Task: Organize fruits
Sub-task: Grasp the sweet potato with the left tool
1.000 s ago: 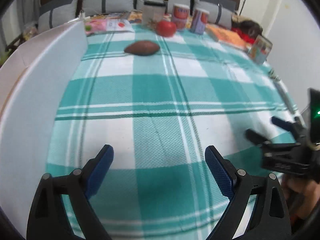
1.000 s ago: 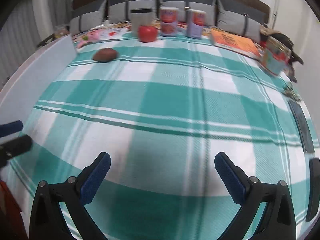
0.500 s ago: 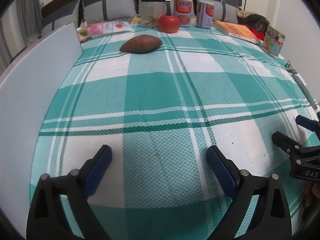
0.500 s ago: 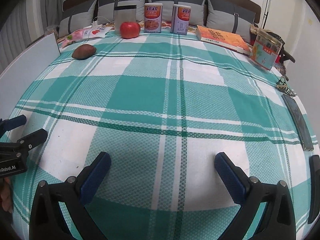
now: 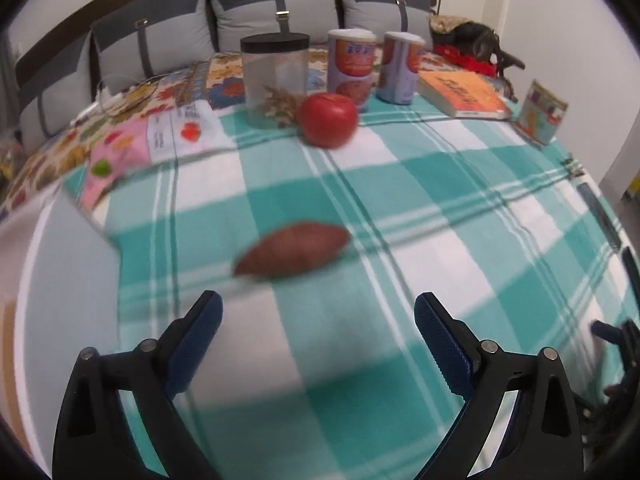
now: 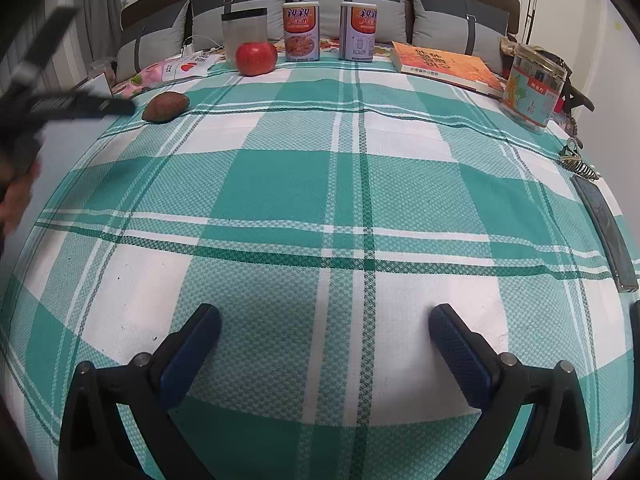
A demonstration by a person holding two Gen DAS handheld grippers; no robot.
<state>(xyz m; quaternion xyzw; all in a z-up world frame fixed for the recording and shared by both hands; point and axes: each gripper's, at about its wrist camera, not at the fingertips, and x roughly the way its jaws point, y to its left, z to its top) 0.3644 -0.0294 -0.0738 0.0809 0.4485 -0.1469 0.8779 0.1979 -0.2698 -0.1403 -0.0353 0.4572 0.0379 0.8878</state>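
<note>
My left gripper (image 5: 318, 320) has its jaws spread wide and empty over the checked cloth (image 5: 360, 360). I take the sweet potato (image 5: 292, 250) as my landmark: it lies on the cloth just ahead of the left fingertips, a little left of the gap's centre, untouched. My right gripper (image 6: 324, 330) is also spread and empty, hovering over bare cloth well short of the sweet potato (image 6: 165, 107), which from there sits far off to the upper left.

Beyond the sweet potato and a little to its right stands the red apple (image 5: 329, 119), just in front of a clear jar (image 5: 275, 80) with a dark lid. Right of that jar are two cans (image 5: 352, 70), then a book (image 5: 464, 94) and a small tin (image 5: 542, 112).

I judge the step in hand to be the left-hand approach to the sweet potato; nothing is gathered yet. Next I would nudge left, centre the jaws across its narrow middle, lower to the cloth and close gently. The view is blurred, so I would steady first.
</note>
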